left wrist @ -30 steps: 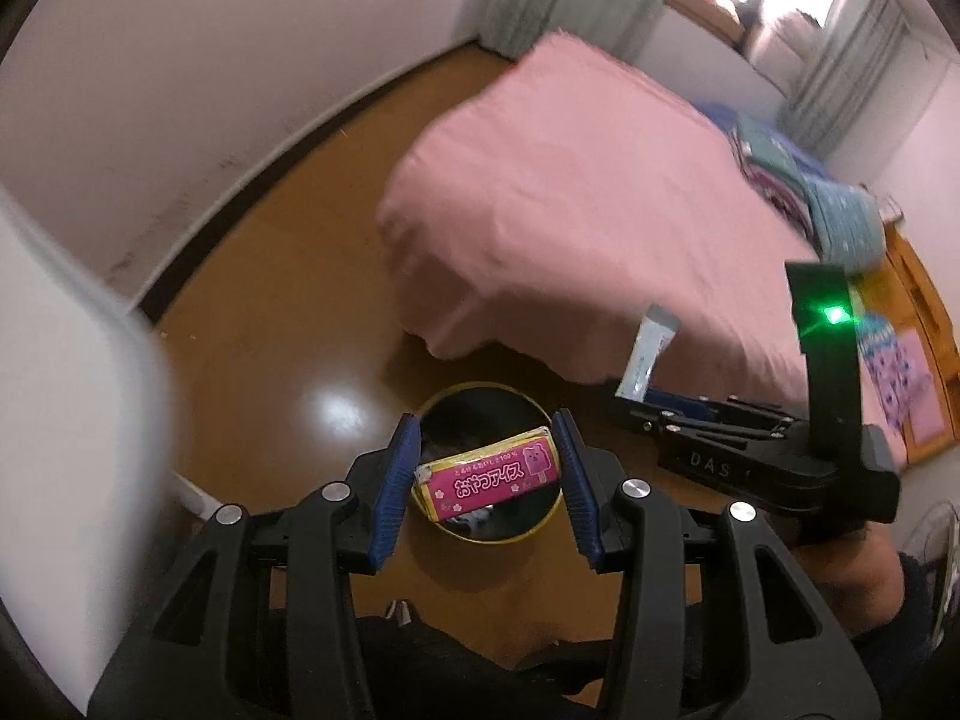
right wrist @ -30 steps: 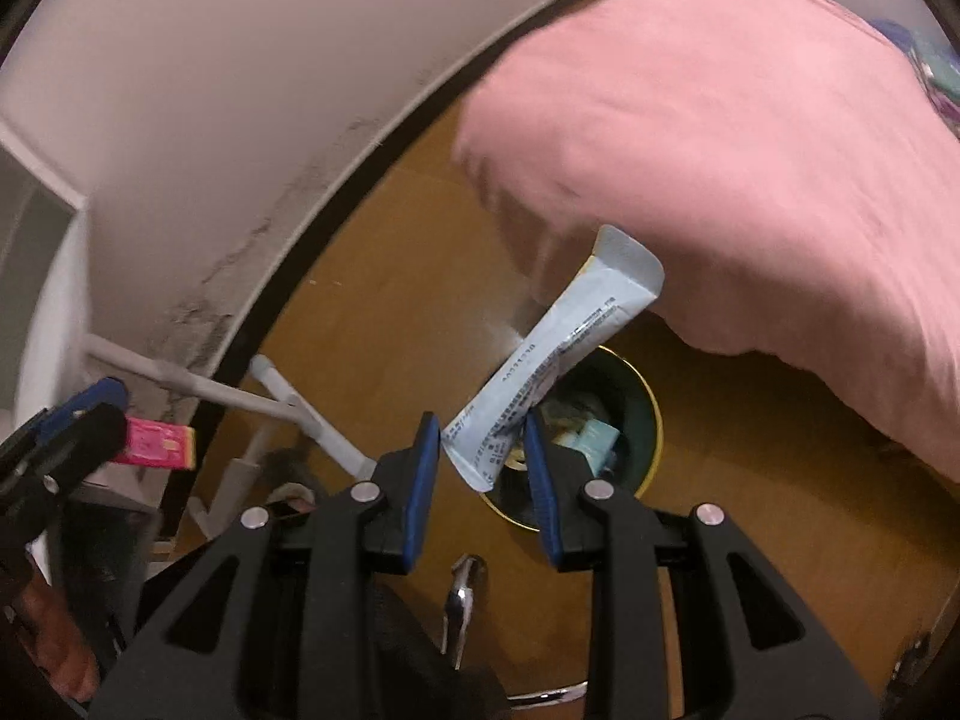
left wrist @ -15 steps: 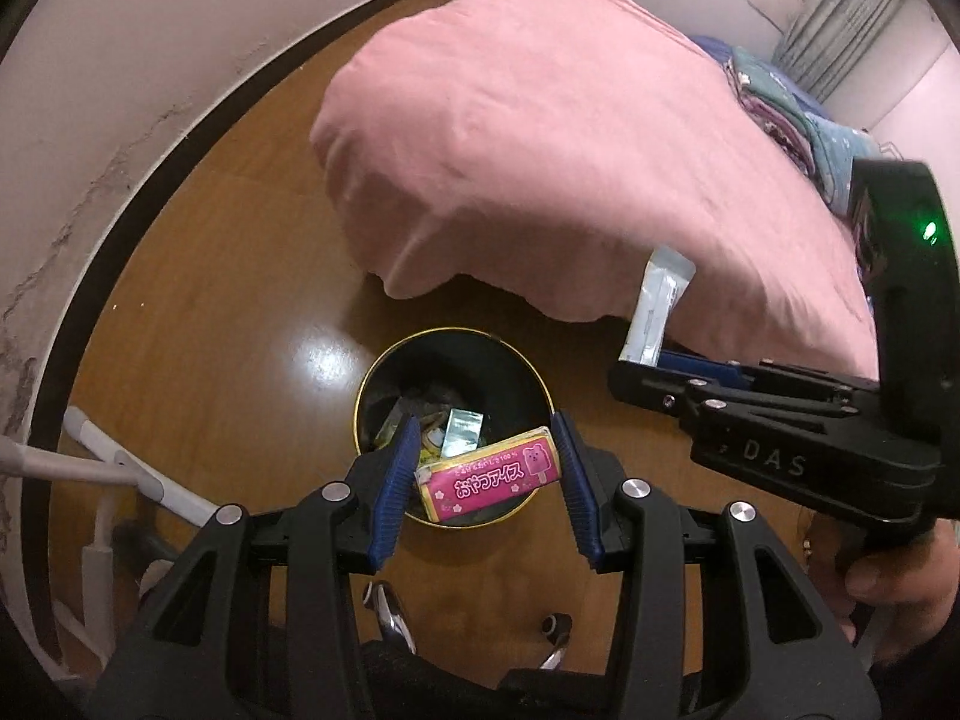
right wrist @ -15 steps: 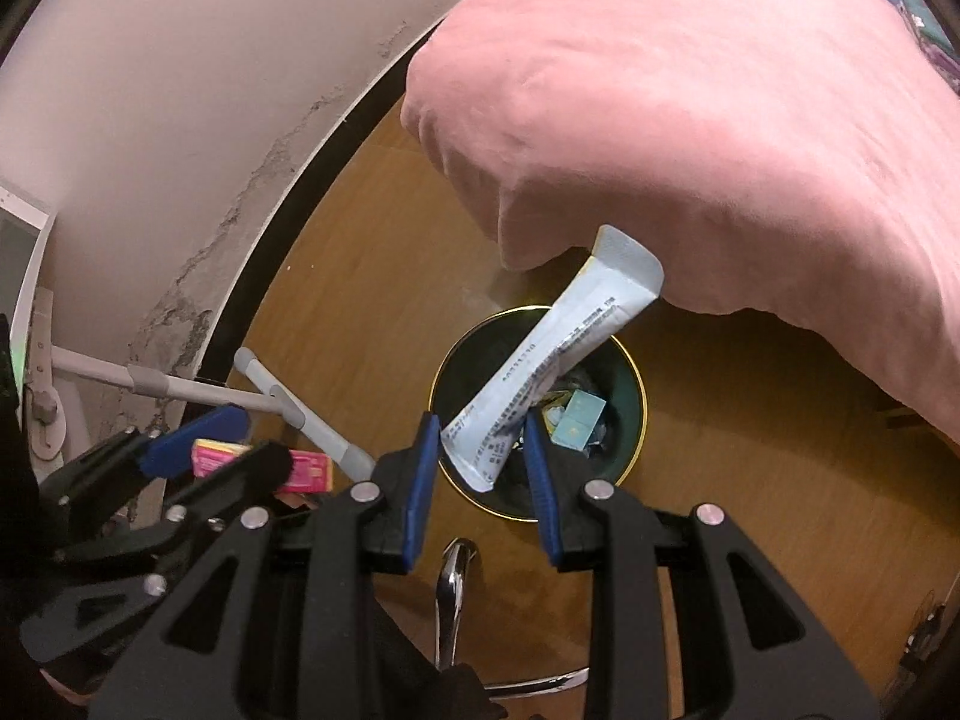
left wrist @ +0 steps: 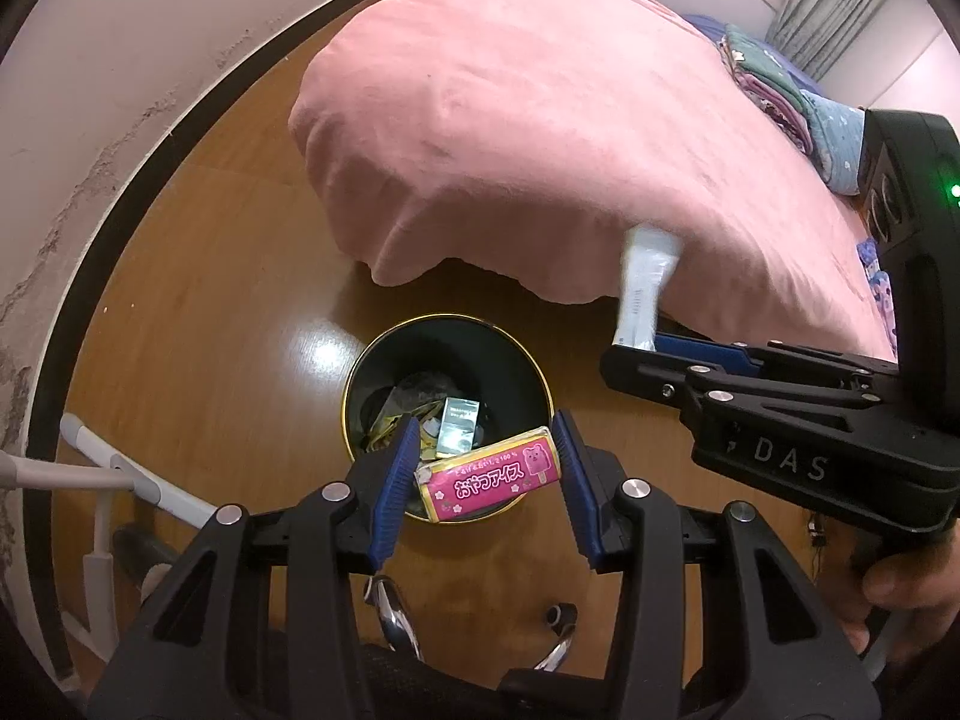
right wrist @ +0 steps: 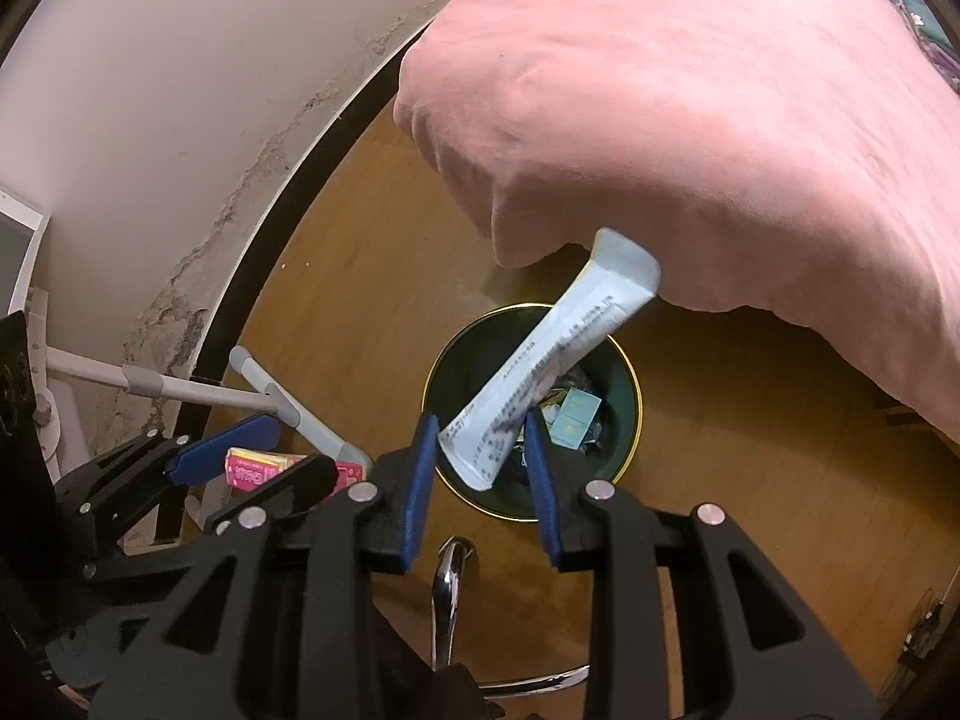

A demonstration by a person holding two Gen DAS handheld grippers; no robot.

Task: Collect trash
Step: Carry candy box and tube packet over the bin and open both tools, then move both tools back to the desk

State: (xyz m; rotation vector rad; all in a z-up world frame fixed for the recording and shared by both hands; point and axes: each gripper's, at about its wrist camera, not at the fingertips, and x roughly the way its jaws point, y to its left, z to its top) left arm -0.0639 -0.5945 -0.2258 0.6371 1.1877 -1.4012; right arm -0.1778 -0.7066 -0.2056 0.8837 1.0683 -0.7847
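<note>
Left wrist view: the left hand-held gripper (left wrist: 483, 471) points down at a round dark bin with a gold rim (left wrist: 360, 360) that stands on the wooden floor (left wrist: 210, 312). Its blue pads press on both ends of a pink snack box (left wrist: 489, 483), so it grips this box, which hangs over the near edge of the bin. Inside the bin some wrappers and a small silver packet (left wrist: 459, 432) lie at the bottom. To the right the right hand-held gripper (left wrist: 645, 345) holds a pale blue stick pack (left wrist: 645, 282) that stands up in front of the pink blanket (left wrist: 570, 120) of the bed. A part of a hand (left wrist: 900, 588) shows at the lower right.

In the right wrist view, the jaws of the right hand-held gripper (right wrist: 477, 468) have just been opening a little. The stick pack (right wrist: 546, 366) is between them, tilted up to the right above the bin (right wrist: 630, 372). Its lower end seems to touch the right pad, while a small gap shows at the left pad, so I cannot tell if it is really pinched. At the left the other gripper (right wrist: 264, 459) carries the pink box (right wrist: 252, 471). A grey and white metal frame (right wrist: 180, 390) stands by the wall.
</note>
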